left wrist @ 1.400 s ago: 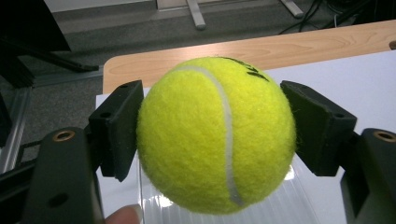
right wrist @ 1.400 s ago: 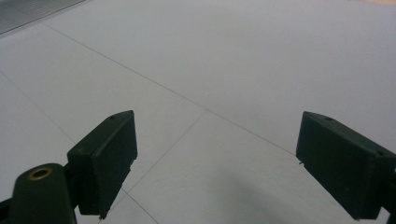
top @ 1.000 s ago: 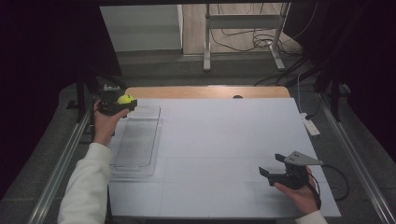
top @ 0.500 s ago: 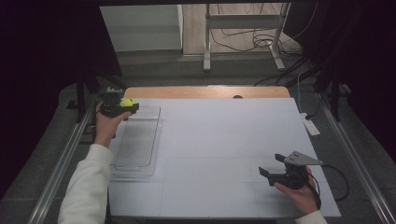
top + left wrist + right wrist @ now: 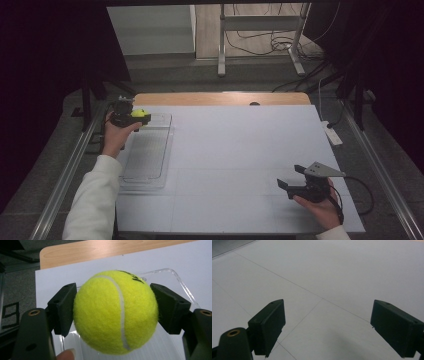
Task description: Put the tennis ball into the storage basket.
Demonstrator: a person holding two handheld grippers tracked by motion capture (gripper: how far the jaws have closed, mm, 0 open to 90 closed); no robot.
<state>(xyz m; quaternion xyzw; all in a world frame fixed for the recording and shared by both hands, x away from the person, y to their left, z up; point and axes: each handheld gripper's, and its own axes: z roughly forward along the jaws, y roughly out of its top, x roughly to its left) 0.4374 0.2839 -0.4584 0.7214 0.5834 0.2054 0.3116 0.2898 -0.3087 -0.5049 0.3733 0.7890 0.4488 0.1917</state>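
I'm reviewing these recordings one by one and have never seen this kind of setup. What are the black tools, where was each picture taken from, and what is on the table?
There is no robot here: a person holds a black two-jaw hand gripper in each hand. The high view looks down from above the person's side of the white-covered table. Each of the other two pictures comes from a camera riding on one gripper, looking along its jaws.

The left gripper is shut on a fuzzy yellow-green tennis ball, a jaw pressing each side, at the far end of a clear plastic rectangular tray lying at the table's left. The right gripper is at the near right with its jaws wide apart and nothing between them, above bare white surface.
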